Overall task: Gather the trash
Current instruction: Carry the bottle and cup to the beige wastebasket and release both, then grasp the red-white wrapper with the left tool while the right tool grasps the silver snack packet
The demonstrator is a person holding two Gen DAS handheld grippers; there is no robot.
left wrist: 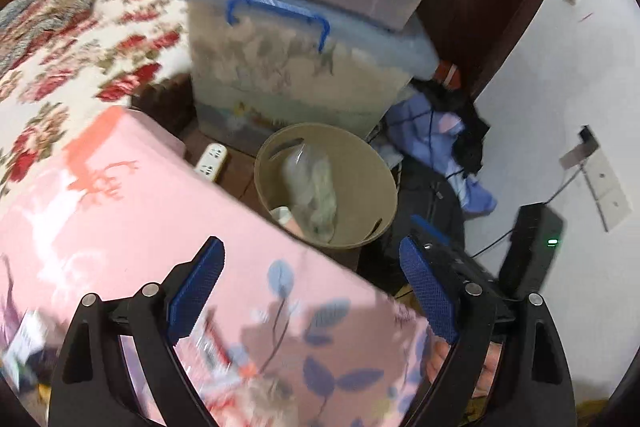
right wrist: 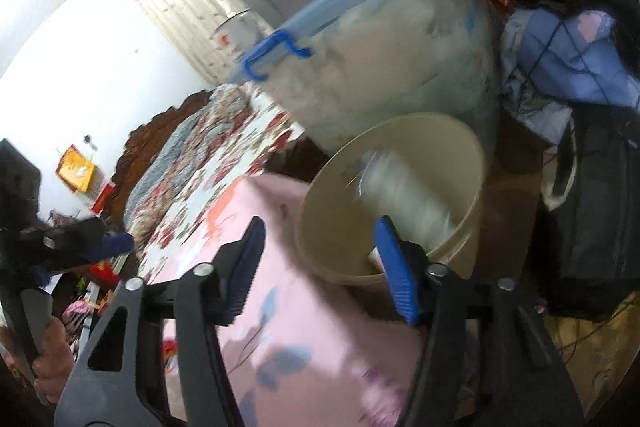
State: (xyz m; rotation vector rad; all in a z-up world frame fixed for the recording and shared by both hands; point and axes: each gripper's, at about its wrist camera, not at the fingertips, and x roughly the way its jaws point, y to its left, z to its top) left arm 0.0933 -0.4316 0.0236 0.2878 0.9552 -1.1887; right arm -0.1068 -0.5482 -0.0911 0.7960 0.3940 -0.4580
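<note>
In the left wrist view the beige waste bin (left wrist: 326, 187) sits at the centre of the frame, on the floor between the pink bedspread (left wrist: 132, 211) at lower left and the stacked clear storage boxes (left wrist: 304, 75) above it. Inside the bin lies a crumpled clear plastic bag (left wrist: 314, 183) with a small pale scrap beside it.

The left gripper (left wrist: 312, 295) stands wide apart with nothing between its blue pads. The right gripper (right wrist: 320, 263) is partly spread and also empty, hanging over the bin's near rim in the lower middle of its own view.

The trash looks featherlight, soft and slick: thin film that would crush flat and could slide from smooth pads, so a pinch on a bunched fold would likely hold best. The bin looks like thin, stiff plastic, light enough to lift by its rim or the slot handle.
</note>
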